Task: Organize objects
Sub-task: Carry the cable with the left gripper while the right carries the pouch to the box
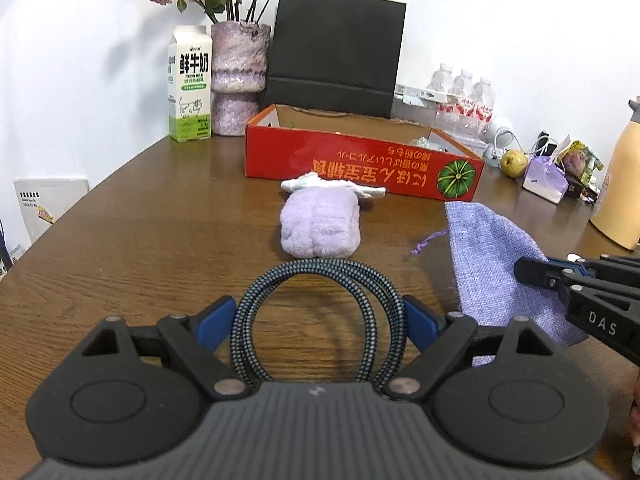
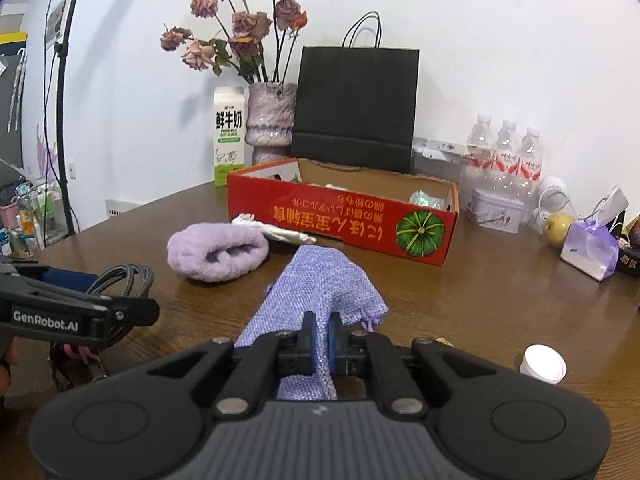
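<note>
- Nearest us, our right claw is clamped tight on a lilac woven pouch, which trails forward onto the wooden table.
- Our left claw stands wide, its blue pads against the sides of a coiled braided cable.
- Beyond, a fluffy purple sock lies on the table.
- Farther back sits an open red box.

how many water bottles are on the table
3, standing side by side at the back right by the wall: left bottle, middle bottle, right bottle. More could be hidden behind them.
</note>
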Tool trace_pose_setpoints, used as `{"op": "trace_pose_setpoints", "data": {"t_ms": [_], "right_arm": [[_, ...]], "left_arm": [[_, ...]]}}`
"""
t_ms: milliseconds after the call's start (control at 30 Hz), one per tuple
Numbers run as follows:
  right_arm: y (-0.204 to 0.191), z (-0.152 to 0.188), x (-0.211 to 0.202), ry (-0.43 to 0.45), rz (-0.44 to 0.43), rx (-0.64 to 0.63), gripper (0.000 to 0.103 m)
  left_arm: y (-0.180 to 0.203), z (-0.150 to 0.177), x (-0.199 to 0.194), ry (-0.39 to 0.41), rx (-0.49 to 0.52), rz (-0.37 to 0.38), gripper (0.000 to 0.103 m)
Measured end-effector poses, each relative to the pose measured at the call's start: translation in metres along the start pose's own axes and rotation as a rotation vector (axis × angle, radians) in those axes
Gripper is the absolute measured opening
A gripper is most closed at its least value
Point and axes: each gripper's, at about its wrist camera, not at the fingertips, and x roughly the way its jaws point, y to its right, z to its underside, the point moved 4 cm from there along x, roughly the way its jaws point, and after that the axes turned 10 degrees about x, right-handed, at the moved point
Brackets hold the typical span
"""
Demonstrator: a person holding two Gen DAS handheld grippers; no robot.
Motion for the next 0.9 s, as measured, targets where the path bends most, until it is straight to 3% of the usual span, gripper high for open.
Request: {"op": "trace_pose_setpoints", "data": {"t_ms": [900], "right_arm": [[-0.002, -0.038, -0.007, 0.116, -0.011, 0.066, 0.005]], "left_arm": [[0.009, -0.052, -0.021, 0.104, 0.005, -0.014, 0.088]]}}
